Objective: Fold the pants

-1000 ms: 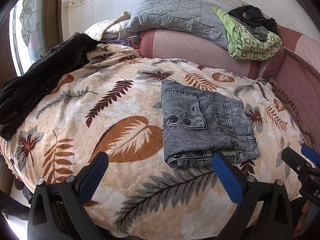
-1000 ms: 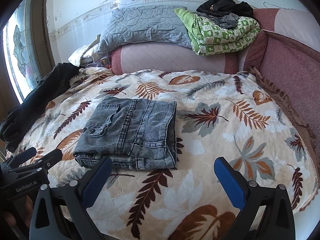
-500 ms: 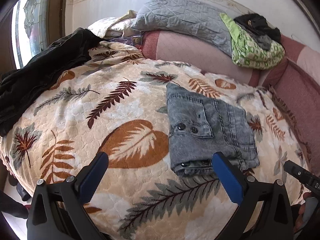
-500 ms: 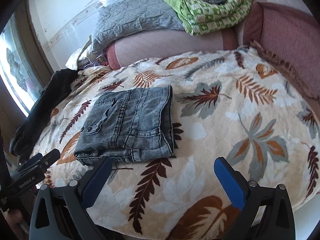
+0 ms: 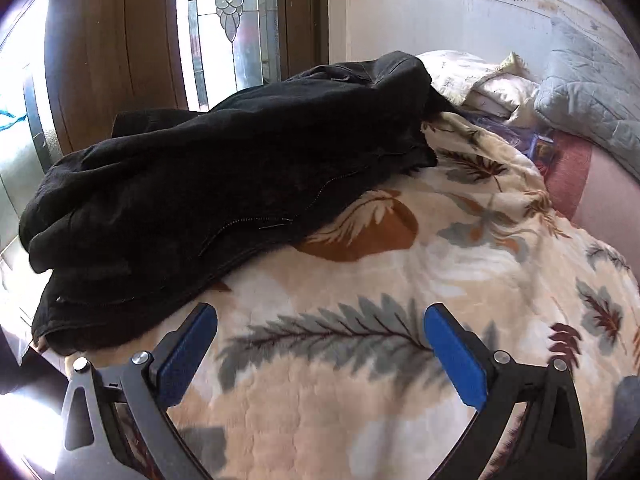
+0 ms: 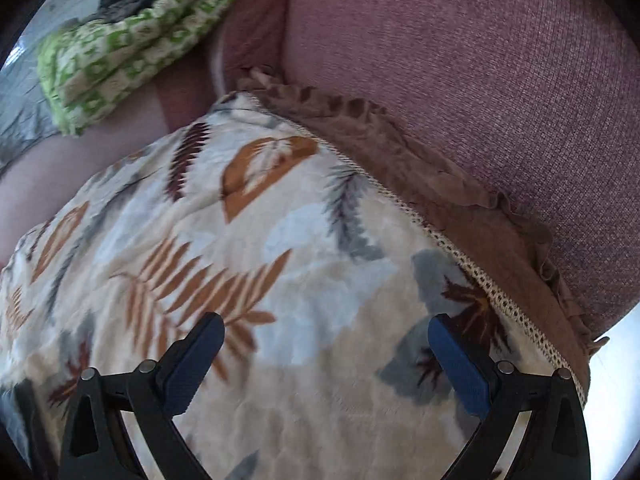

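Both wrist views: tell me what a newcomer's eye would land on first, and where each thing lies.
In the left wrist view, a rumpled black zip-up garment sprawls over the left side of the cream leaf-print quilted blanket, before a wooden door with leaded glass. In the right wrist view, a green-and-white patterned folded quilt sits top left, and a mauve upholstered sofa arm fills the upper right.

A home living room: leaf-print blanket (image 5: 400, 272) over a mauve sofa (image 6: 500, 92), leaded-glass door (image 5: 228, 20), pillows (image 5: 480, 76).

No readable text, label, brand or number in either view.
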Demonstrator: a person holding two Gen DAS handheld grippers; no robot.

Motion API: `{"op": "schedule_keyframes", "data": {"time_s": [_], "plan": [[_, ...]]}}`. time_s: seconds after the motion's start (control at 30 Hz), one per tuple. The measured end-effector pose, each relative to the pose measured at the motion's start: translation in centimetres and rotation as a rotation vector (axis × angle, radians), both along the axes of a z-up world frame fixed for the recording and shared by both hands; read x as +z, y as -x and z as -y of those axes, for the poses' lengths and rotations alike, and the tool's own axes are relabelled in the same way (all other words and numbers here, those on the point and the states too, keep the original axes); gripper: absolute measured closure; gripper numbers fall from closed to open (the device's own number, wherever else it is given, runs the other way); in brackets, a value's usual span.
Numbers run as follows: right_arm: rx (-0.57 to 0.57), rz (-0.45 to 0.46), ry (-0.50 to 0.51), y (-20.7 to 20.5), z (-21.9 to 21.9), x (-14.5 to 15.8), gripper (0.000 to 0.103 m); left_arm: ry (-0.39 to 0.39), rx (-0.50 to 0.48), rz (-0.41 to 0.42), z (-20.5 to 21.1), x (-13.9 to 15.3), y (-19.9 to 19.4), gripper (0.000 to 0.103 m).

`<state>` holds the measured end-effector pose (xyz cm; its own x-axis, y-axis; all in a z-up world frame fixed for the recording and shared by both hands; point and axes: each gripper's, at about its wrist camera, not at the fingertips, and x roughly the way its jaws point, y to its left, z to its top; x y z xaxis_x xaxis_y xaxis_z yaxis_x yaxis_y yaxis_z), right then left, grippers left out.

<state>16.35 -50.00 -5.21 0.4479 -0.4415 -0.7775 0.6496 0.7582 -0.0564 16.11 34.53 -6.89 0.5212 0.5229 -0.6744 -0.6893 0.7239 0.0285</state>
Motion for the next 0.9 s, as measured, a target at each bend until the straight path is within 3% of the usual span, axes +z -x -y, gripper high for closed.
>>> {"op": "schedule_keyframes", "data": {"time_s": [0.07,0.1,0.3,0.9], "plan": [[-0.041,-0.107,-0.047,-0.6,1.5,-3.4,0.0,0.035,-0.063,-0.129,-0.3,-3.3,-1.5,0.0],[-0.045,-0.073,-0.044,-0.2,1.5,-4.0,0.0,0.05,-0.092,-0.214,0.0,-4.9,-2.1,0.0],[-0.041,-0.06,-0.035,0.5,1.4,-3.3,0.0,0.109,-0.095,-0.146,-1.0,-4.5,-0.5,0.0],[-0.041,-0.069,-0.035,-0.1,1.3,-3.8,0.0,0.109,-0.094,-0.164,-0.8,-4.9,-1.2,0.0]]}}
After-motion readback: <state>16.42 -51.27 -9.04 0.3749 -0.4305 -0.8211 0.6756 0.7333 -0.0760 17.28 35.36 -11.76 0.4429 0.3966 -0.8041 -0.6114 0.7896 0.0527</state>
